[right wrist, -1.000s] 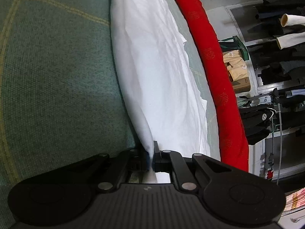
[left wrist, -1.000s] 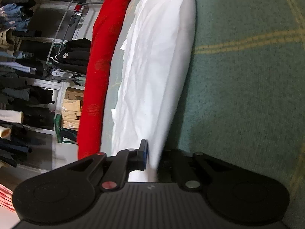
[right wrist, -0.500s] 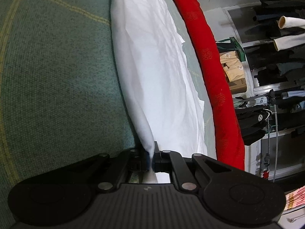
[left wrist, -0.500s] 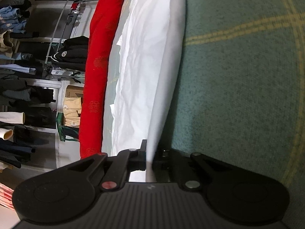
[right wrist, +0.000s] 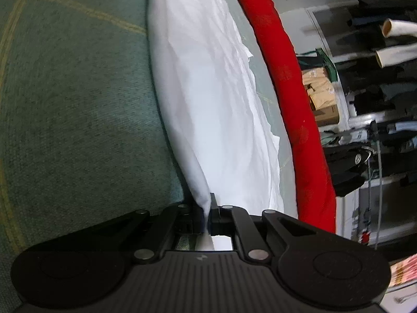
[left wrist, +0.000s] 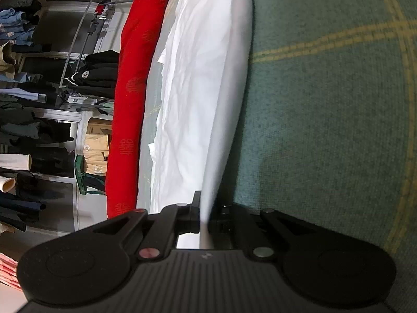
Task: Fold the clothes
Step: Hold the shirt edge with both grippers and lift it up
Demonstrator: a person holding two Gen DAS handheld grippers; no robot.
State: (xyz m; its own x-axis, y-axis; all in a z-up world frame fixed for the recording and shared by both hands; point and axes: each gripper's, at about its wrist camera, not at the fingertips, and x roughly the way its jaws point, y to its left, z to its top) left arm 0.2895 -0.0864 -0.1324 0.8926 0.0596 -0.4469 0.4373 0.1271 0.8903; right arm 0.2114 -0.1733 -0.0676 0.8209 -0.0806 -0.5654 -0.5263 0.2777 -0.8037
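One white garment [left wrist: 206, 99] lies stretched over the green checked cover [left wrist: 325, 130], running from six o'clock up to twelve in both wrist views. Two grippers hold it, one at each end: the left gripper [left wrist: 204, 212] has its jaws pinched tight on an edge of the white cloth, and the right gripper [right wrist: 207, 212] is clamped on the opposite edge. One long red roll [left wrist: 130, 109] lies beside the garment, toward ten o'clock in the left view and two o'clock in the right.

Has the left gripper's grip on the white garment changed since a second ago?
Yes. The left gripper has closed onto the white garment; its blue pad no longer shows.
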